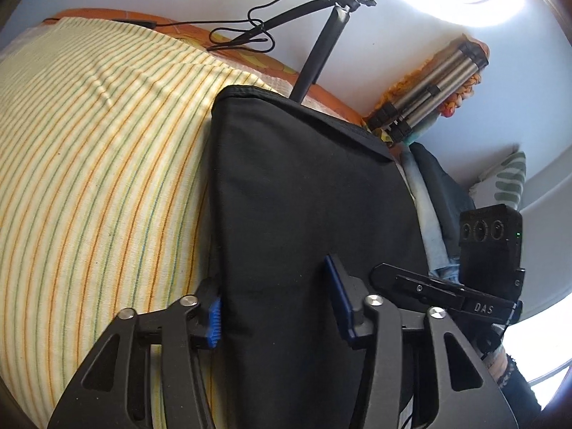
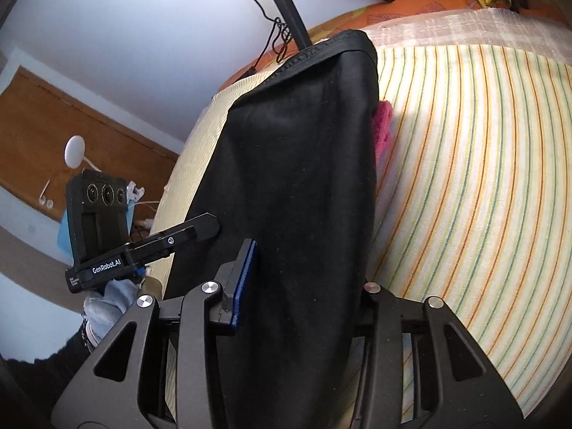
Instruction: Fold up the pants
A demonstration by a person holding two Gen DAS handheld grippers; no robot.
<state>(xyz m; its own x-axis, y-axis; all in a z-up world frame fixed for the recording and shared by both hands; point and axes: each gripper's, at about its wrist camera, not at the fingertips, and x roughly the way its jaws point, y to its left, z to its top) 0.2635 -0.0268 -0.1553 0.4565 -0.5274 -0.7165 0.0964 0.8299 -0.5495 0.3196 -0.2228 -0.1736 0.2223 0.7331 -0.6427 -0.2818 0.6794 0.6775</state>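
Black pants lie folded lengthwise on a striped bed sheet, running away from me to the waistband at the far end. My left gripper is open, its blue pads straddling the near edge of the pants. The same pants fill the middle of the right wrist view. My right gripper is open too, one blue pad on top of the cloth, the other finger hidden beneath the pants' edge. Each gripper shows in the other's view, side by side at the near end.
The striped sheet covers the bed. A black tripod leg and cable stand at the far edge. A folded tripod, stacked clothes and a pillow lie to the right. A pink cloth peeks from beside the pants.
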